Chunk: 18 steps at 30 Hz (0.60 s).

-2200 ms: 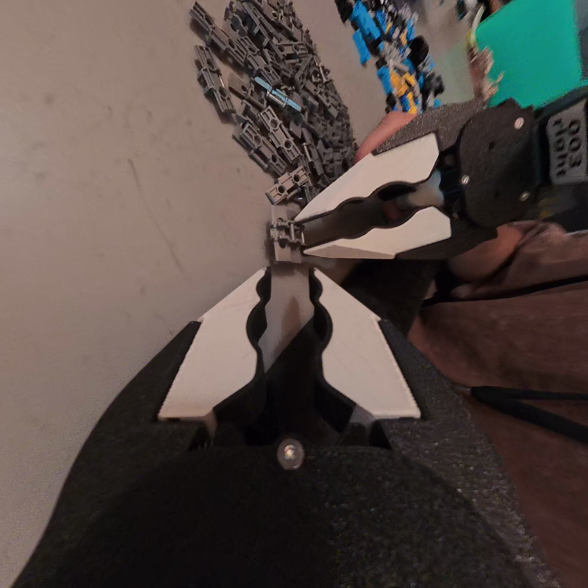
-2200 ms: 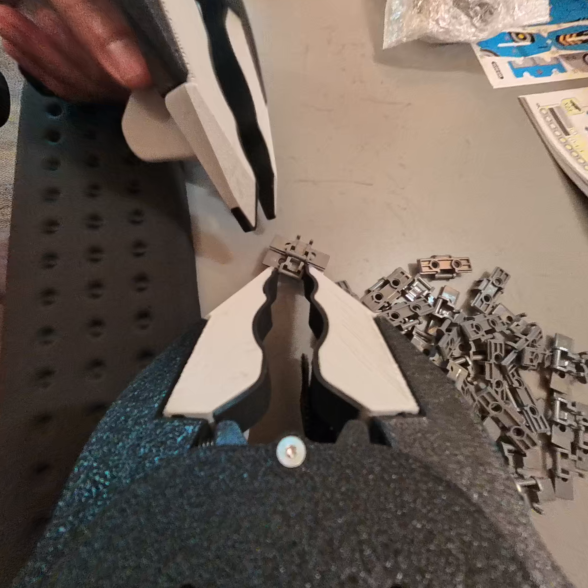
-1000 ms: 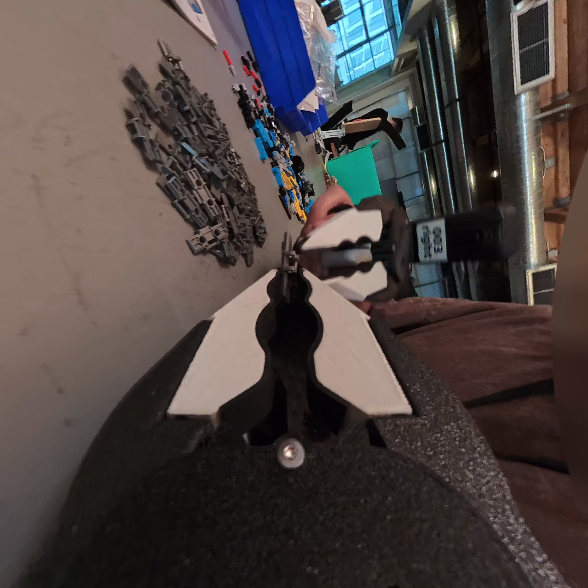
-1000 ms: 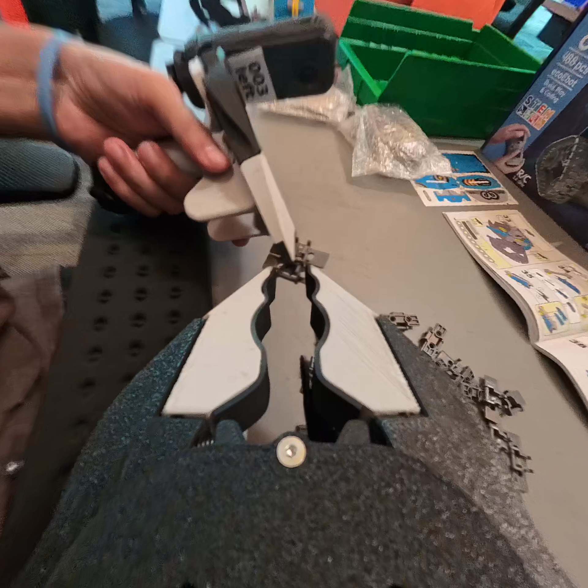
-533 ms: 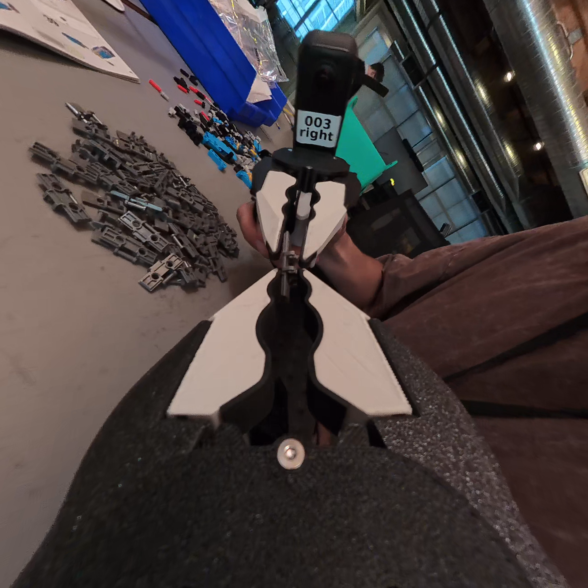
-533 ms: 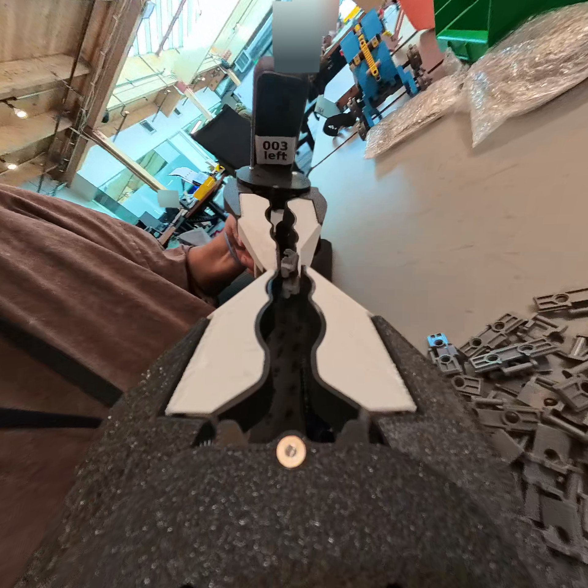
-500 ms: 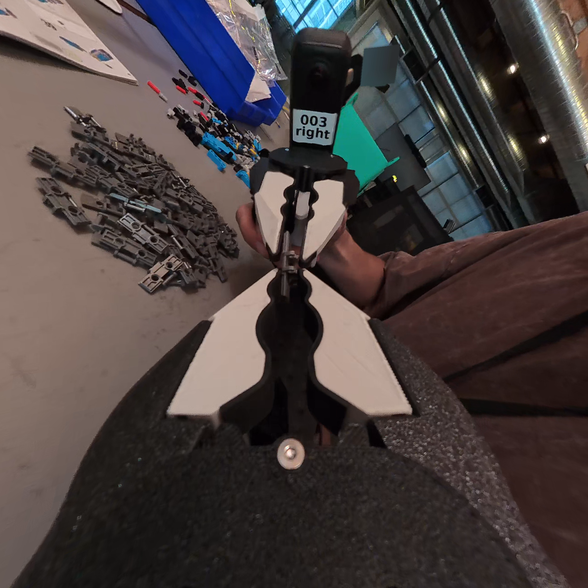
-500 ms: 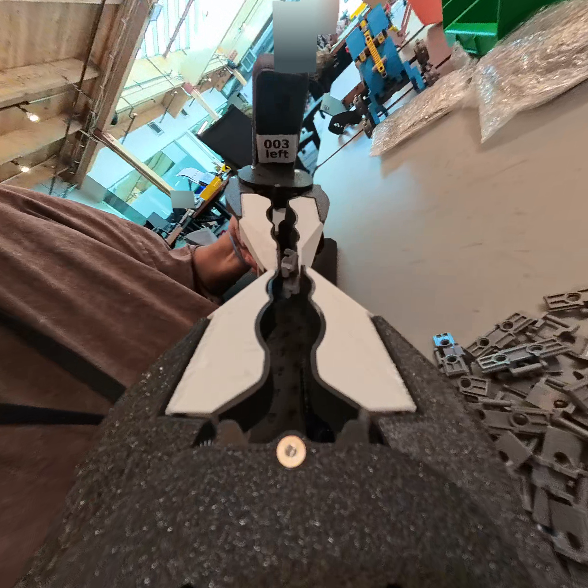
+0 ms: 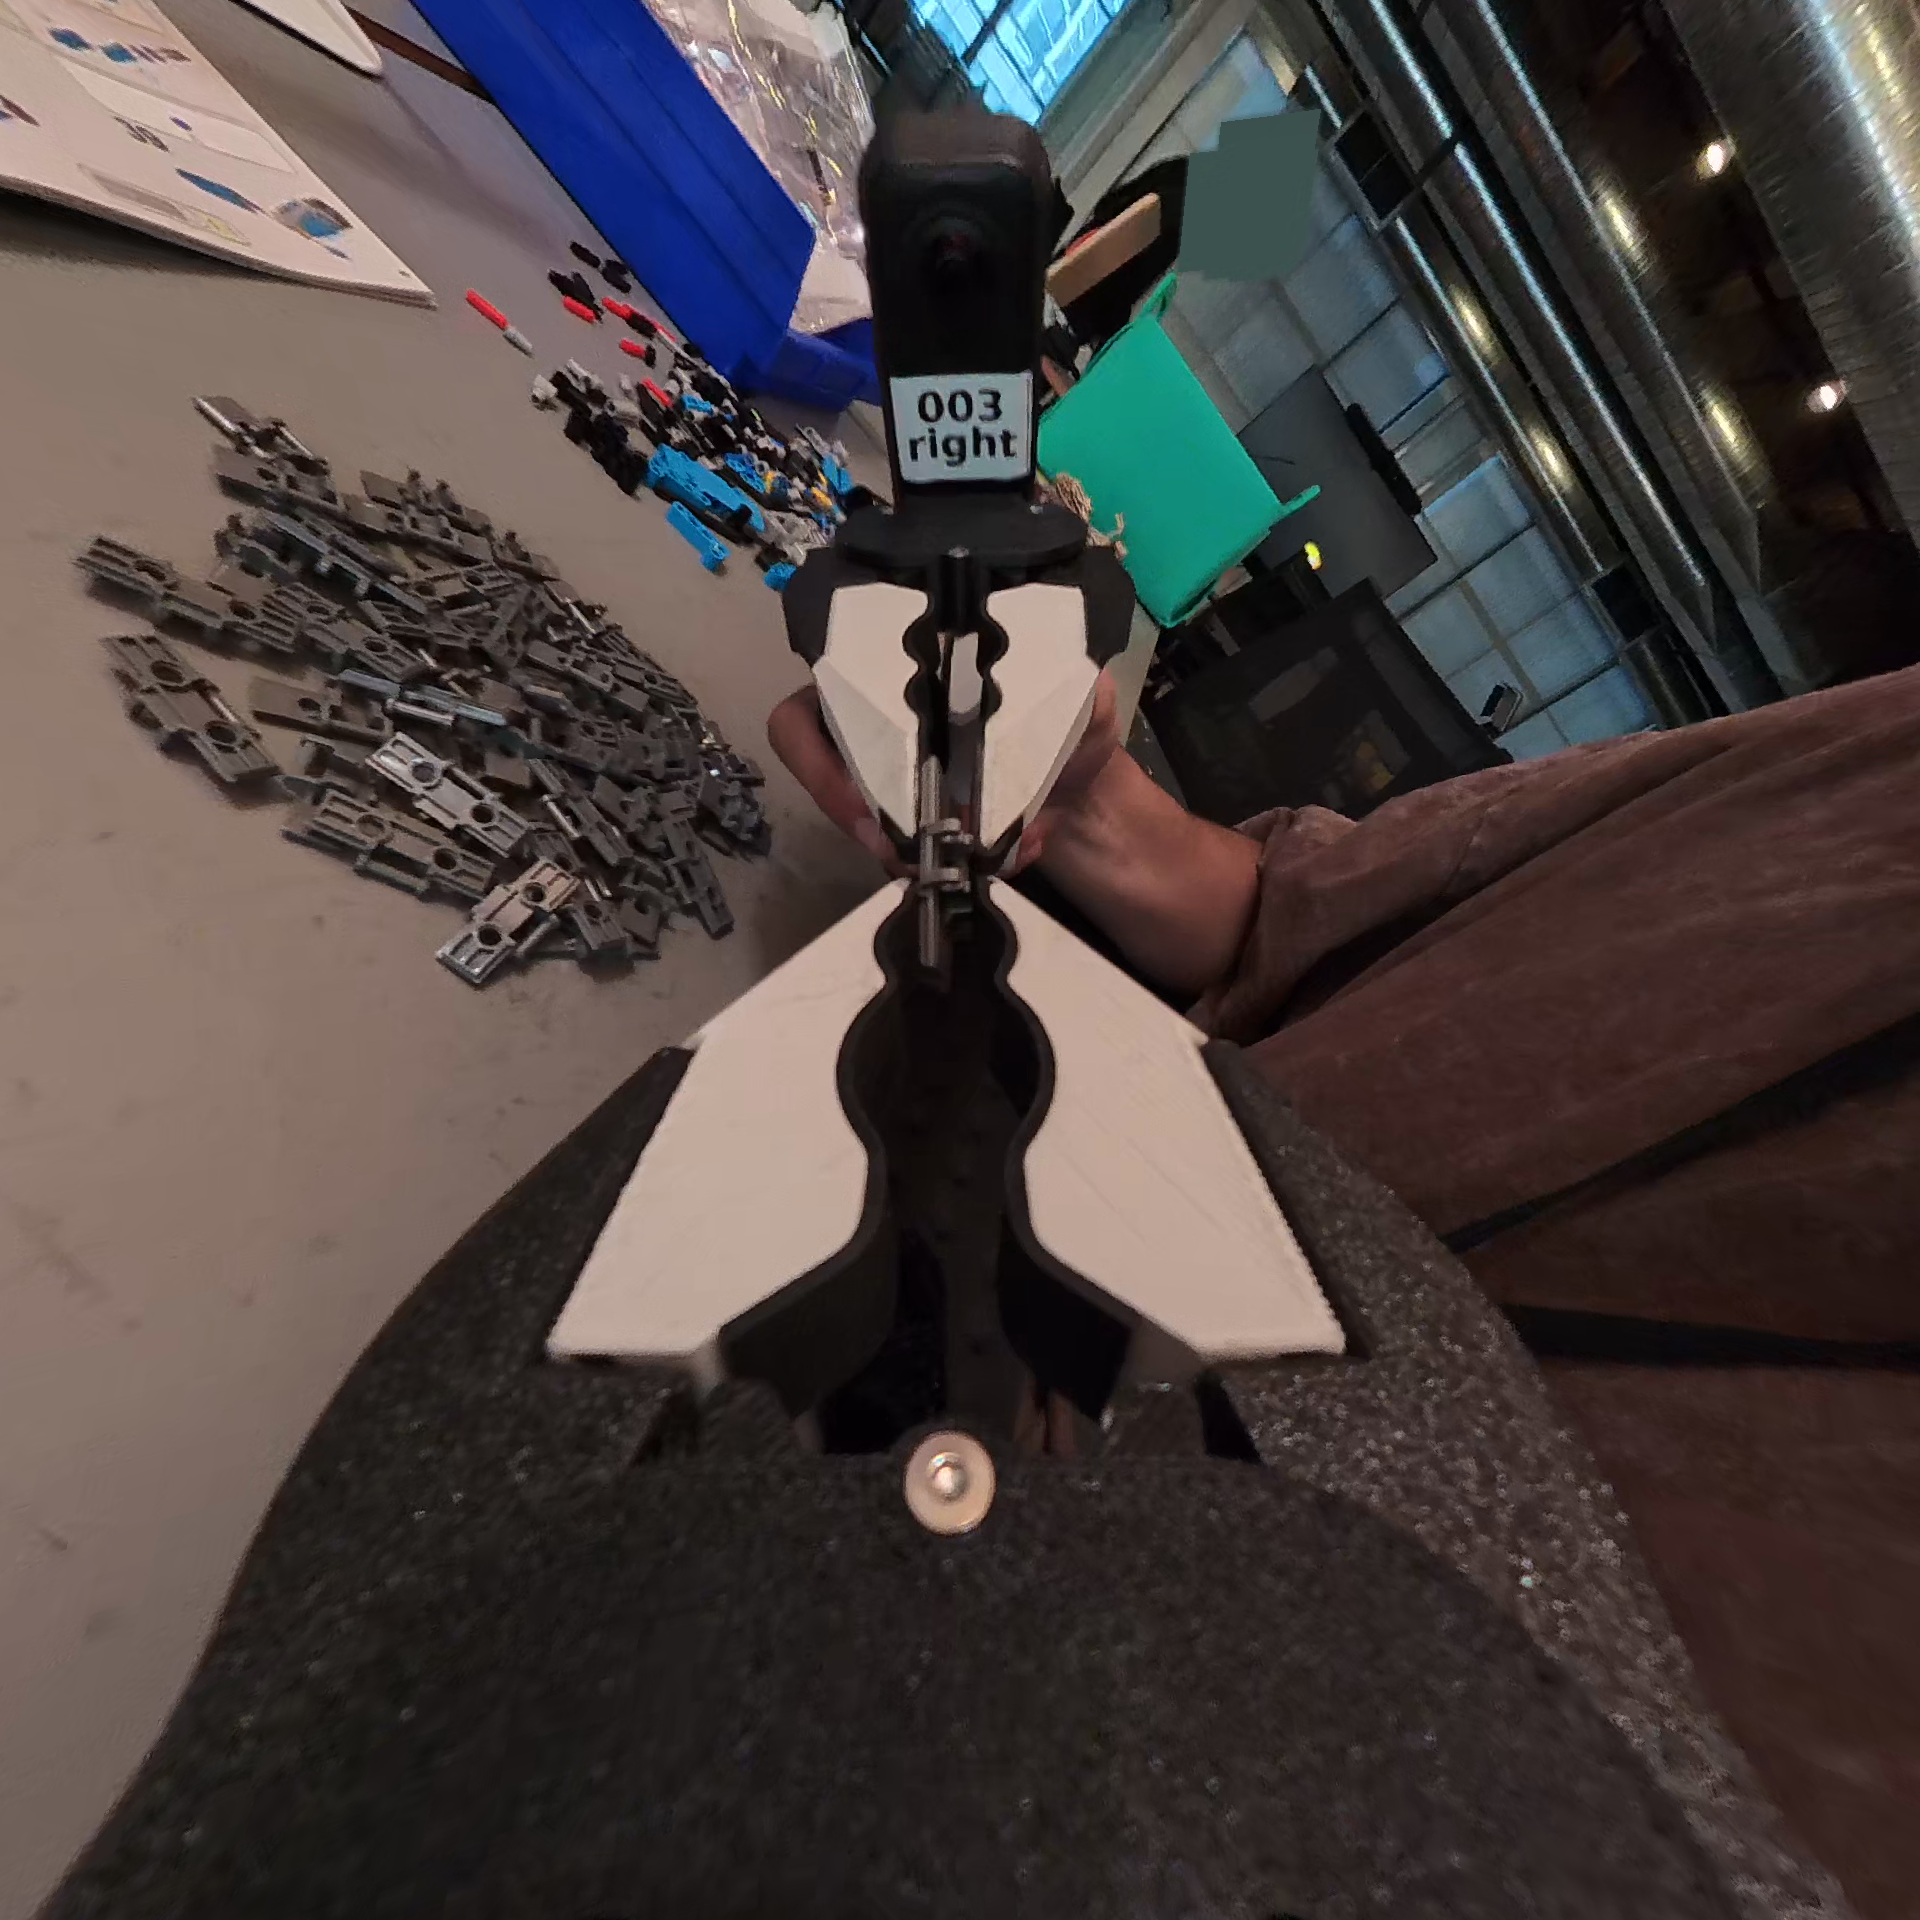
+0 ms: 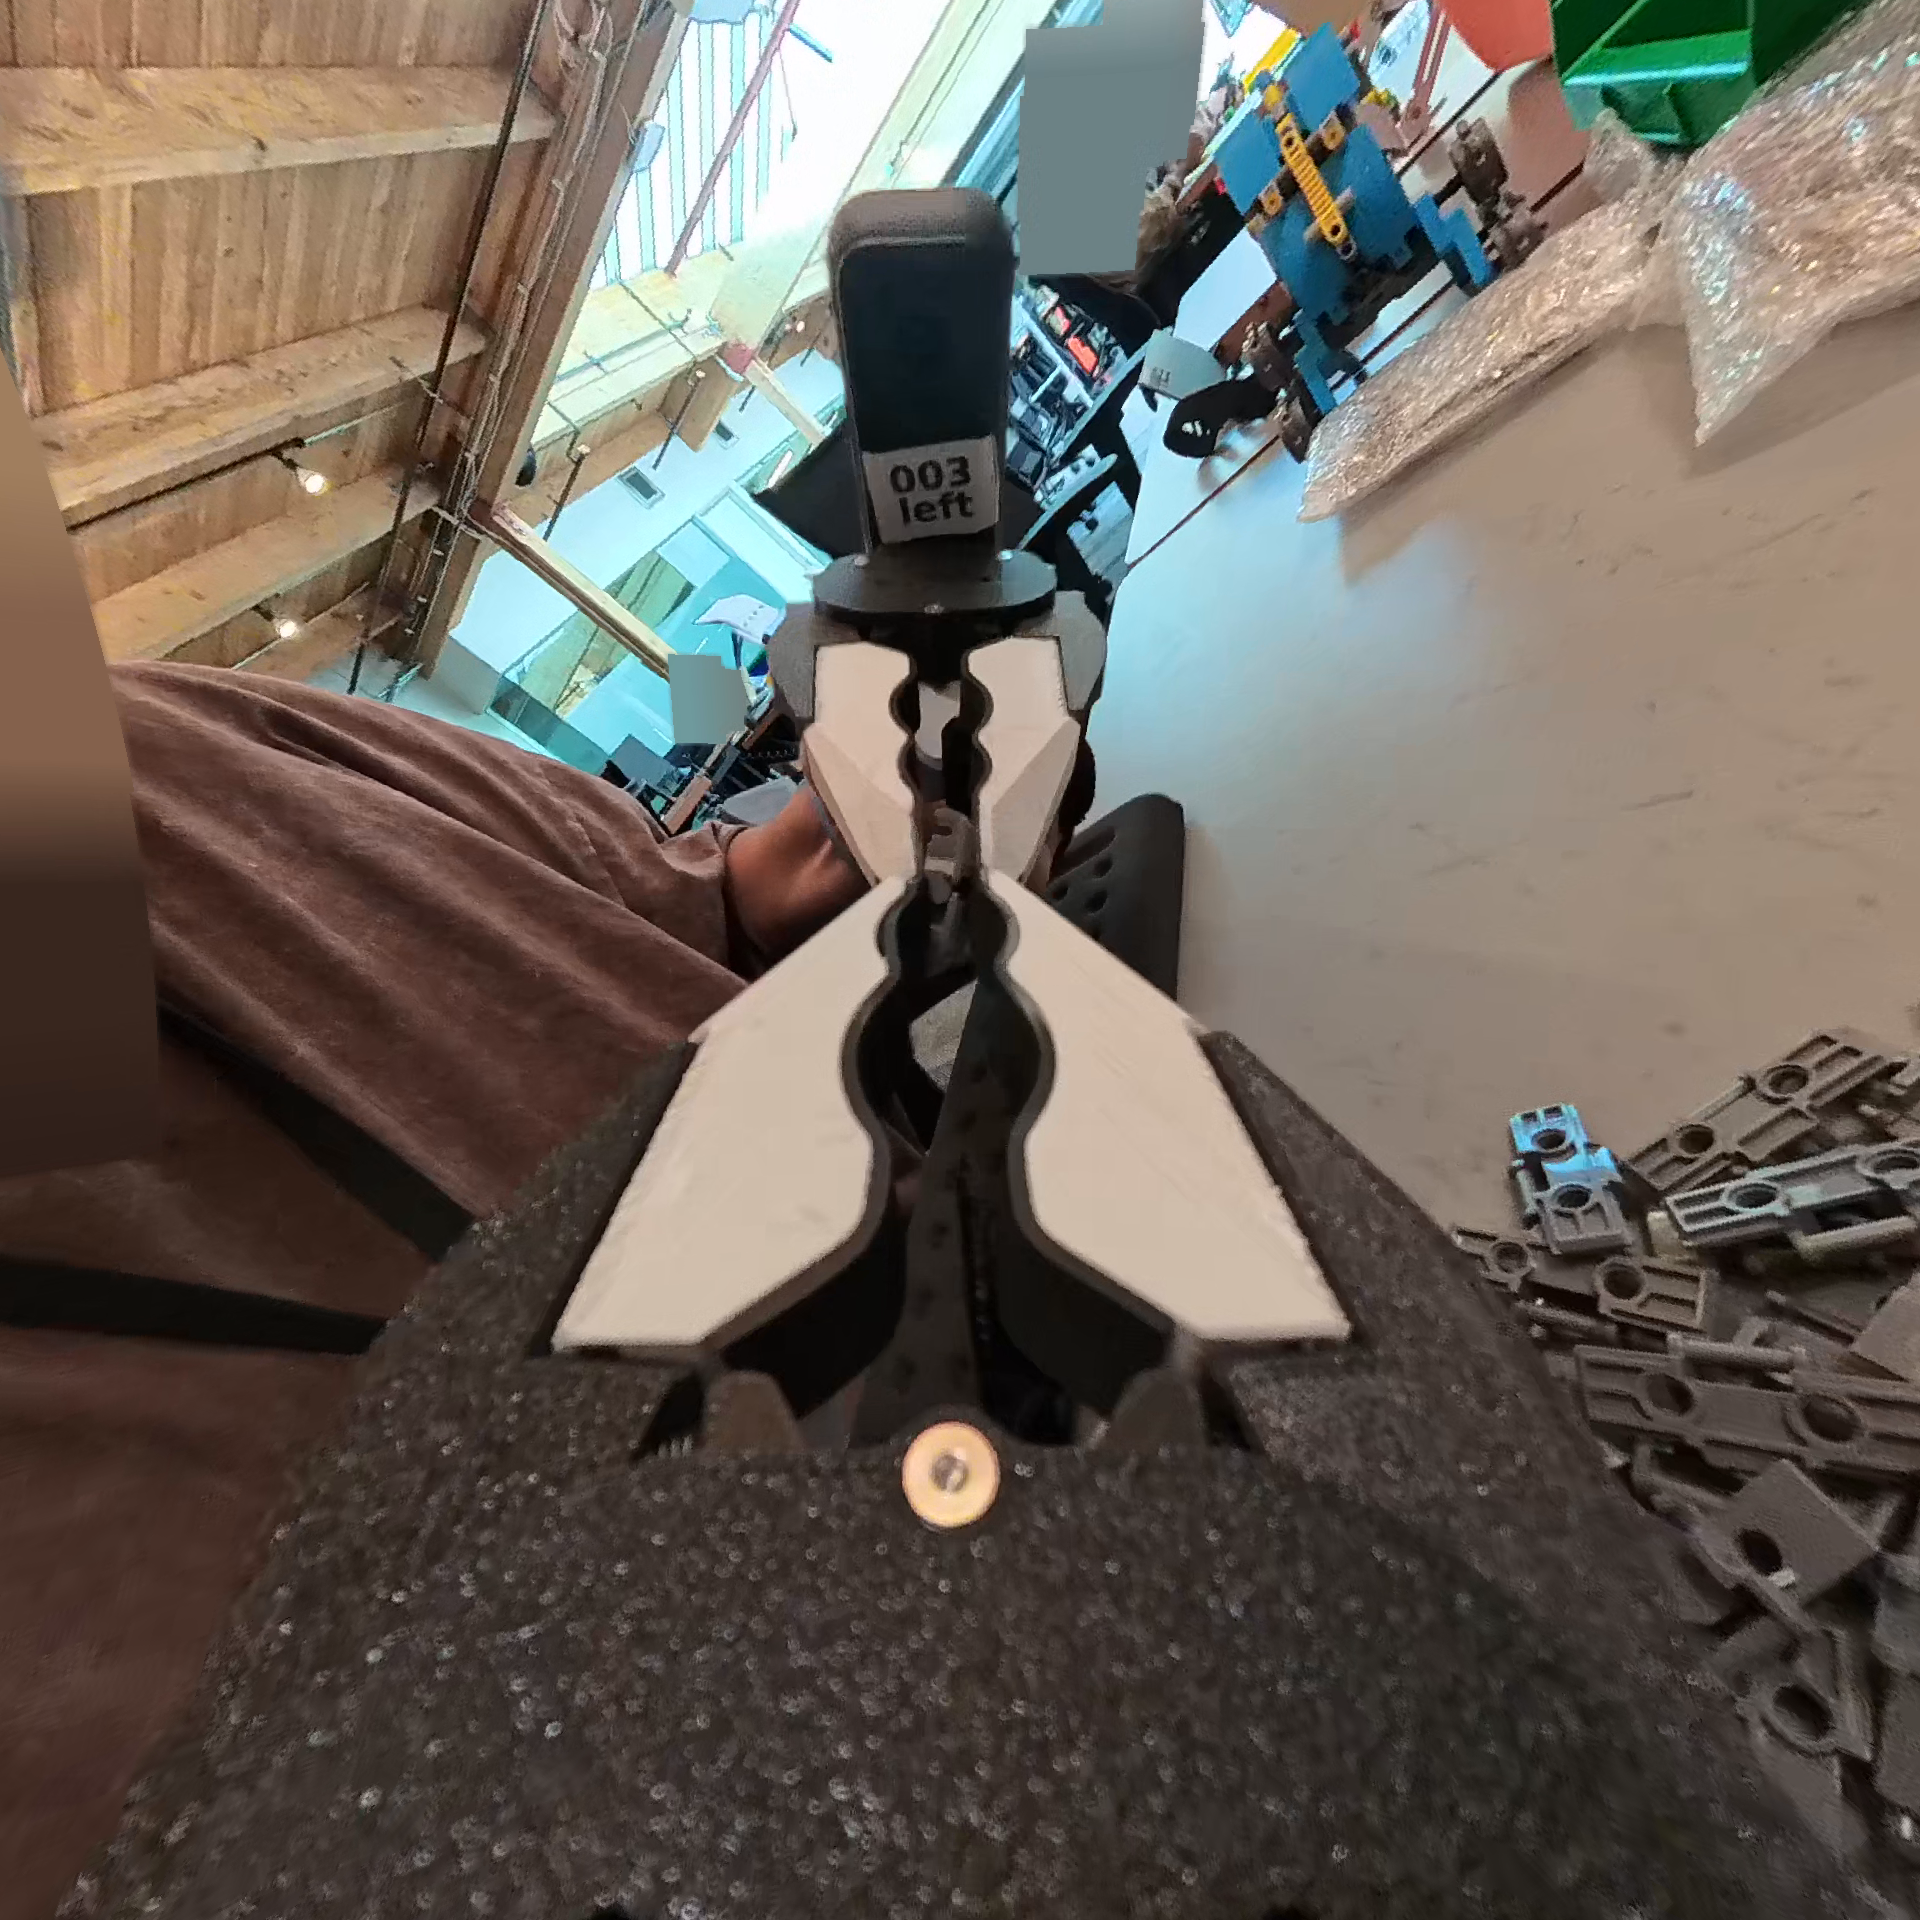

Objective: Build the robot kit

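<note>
Well, from my seat the table (image 9: 156,1091) fills the left of the left wrist view and the right of the right wrist view, and each view carries things the other lacks. Only the left wrist view gives me the blue bin (image 9: 644,177), the booklet (image 9: 187,197), the teal bin (image 9: 1153,488) and a scatter of blue and black bits (image 9: 717,478); only the right wrist view shows the blue model (image 10: 1340,177), the clear bags (image 10: 1662,260), the green bin (image 10: 1683,62) and a perforated black seat (image 10: 1122,883). Both show my brown sleeves and the pile (image 9: 436,707) of grey links, which lies on the table well apart from the tips. My left gripper (image 9: 943,896) and right gripper (image 10: 943,883) face each other tip to tip above the table edge, each one's jaws nearly closed. Between them sits a small grey link piece (image 9: 940,842), pinched at both ends, off the table. Its long axis runs along the line from one gripper to the other, so each camera sees it end on. The left wrist view shows a thin rod and crossbar; the right wrist view shows only a blurred grey lump.
</note>
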Each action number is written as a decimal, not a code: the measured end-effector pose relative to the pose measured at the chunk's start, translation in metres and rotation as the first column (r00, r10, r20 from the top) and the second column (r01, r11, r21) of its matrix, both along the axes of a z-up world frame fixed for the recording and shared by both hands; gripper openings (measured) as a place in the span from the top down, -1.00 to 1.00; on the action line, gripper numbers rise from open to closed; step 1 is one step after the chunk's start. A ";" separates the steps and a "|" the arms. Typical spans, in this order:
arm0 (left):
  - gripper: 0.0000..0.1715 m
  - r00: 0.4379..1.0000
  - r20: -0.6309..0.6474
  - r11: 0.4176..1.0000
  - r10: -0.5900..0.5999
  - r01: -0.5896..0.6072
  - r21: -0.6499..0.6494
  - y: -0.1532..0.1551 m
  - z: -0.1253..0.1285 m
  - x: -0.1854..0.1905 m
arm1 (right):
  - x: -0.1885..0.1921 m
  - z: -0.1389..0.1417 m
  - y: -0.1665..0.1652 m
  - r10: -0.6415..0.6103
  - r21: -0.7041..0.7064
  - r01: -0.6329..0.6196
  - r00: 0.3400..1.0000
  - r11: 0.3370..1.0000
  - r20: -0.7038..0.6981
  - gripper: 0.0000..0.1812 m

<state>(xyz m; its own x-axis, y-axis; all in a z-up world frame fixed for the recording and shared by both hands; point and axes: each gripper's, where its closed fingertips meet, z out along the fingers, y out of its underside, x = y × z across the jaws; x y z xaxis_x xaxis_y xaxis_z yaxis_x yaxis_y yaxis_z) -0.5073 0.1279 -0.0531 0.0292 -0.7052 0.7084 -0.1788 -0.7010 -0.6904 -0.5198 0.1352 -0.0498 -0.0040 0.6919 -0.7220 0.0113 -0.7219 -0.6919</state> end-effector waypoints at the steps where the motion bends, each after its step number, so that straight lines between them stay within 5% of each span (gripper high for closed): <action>1: 0.91 1.000 0.010 1.000 0.017 -0.017 -0.004 0.003 0.001 0.001 | 0.001 0.001 0.003 -0.017 0.006 0.017 1.000 1.000 -0.003 0.93; 6: 0.88 0.993 0.082 0.996 0.085 -0.084 -0.012 0.013 0.008 0.005 | 0.006 0.007 0.011 -0.062 -0.011 0.061 0.997 0.998 -0.048 0.93; 8: 0.60 0.986 0.104 0.991 0.128 -0.125 -0.038 0.019 0.009 0.004 | 0.010 0.012 0.017 -0.088 -0.031 0.086 0.993 0.996 -0.081 0.92; 10: 0.56 0.979 0.138 0.988 0.151 -0.144 -0.059 0.022 0.011 0.002 | 0.014 0.014 0.020 -0.106 -0.045 0.102 0.989 0.994 -0.105 0.93; 18: 0.87 0.952 0.242 0.982 0.185 -0.170 -0.082 0.022 0.017 0.011 | 0.010 0.014 0.022 -0.136 -0.018 0.135 0.986 0.991 -0.098 0.92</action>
